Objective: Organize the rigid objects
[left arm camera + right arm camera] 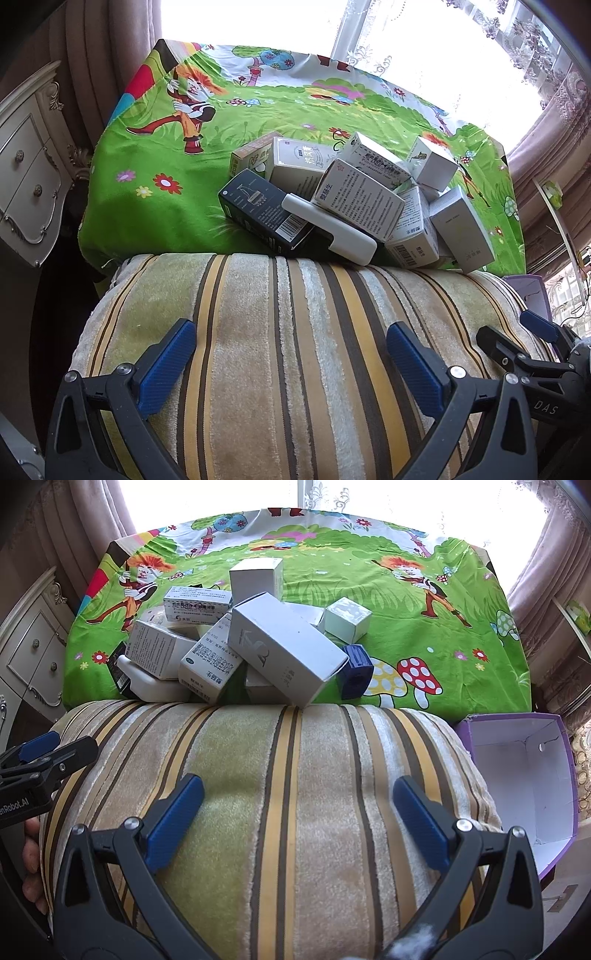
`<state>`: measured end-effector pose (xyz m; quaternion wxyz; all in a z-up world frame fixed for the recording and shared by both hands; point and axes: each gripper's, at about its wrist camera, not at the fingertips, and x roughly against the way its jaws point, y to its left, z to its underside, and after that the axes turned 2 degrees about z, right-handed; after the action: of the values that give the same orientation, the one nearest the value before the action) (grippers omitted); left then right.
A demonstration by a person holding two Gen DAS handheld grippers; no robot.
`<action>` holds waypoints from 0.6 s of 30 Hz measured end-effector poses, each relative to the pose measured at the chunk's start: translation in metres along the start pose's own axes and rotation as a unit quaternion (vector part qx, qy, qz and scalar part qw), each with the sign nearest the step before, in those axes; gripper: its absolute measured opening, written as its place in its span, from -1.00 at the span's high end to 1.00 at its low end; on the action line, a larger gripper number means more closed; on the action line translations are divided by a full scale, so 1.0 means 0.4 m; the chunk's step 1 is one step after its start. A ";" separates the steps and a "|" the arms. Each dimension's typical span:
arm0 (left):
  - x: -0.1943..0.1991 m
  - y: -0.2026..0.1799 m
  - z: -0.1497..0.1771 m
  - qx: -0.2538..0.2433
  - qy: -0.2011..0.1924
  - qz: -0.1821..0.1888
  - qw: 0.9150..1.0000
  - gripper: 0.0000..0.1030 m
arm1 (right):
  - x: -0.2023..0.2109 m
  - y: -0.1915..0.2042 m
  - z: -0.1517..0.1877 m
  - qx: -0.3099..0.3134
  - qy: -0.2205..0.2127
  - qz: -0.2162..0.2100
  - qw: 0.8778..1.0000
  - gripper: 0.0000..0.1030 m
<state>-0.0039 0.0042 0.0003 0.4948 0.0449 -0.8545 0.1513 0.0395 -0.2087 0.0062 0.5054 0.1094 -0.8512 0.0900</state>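
Both grippers hover over a striped cushion [280, 794], jaws spread wide and holding nothing, ahead of the first pick in a tidying job. The left gripper [291, 362] and the right gripper [299, 812] sit side by side, each well short of the work. The pile of boxes [236, 642] lies beyond the cushion's far edge on a tabletop under a green cartoon cloth [424, 635]: white cartons tumbled over one another, a long white box [284, 646] leaning across the top, a dark box [258, 210] and a white rounded case [332, 229] at the left end, a small blue block [356, 670] at the right. An open purple box [524, 775] stands empty just right of the cushion, near the right gripper, and looks the likely destination. Judged from this, nothing is sorted yet. The next move calls for a reach forward across the cushion to take a top or outlying item first, since pulling a lower carton could topple the stack.
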 end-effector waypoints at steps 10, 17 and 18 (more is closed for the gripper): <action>0.004 0.004 -0.003 -0.003 -0.006 0.008 1.000 -1.00 | 0.001 0.004 0.004 0.000 -0.005 0.000 1.000 -1.00; 0.015 -0.003 -0.002 -0.008 -0.014 0.016 1.000 -1.00 | -0.001 0.007 -0.004 -0.001 0.001 -0.002 1.000 -1.00; 0.017 -0.003 -0.002 -0.008 -0.015 0.018 1.000 -1.00 | -0.002 0.004 -0.004 -0.001 0.003 -0.003 1.000 -1.00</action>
<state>-0.0062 0.0040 0.0067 0.4796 0.0277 -0.8637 0.1527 0.0407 -0.2067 0.0062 0.5084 0.1117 -0.8493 0.0879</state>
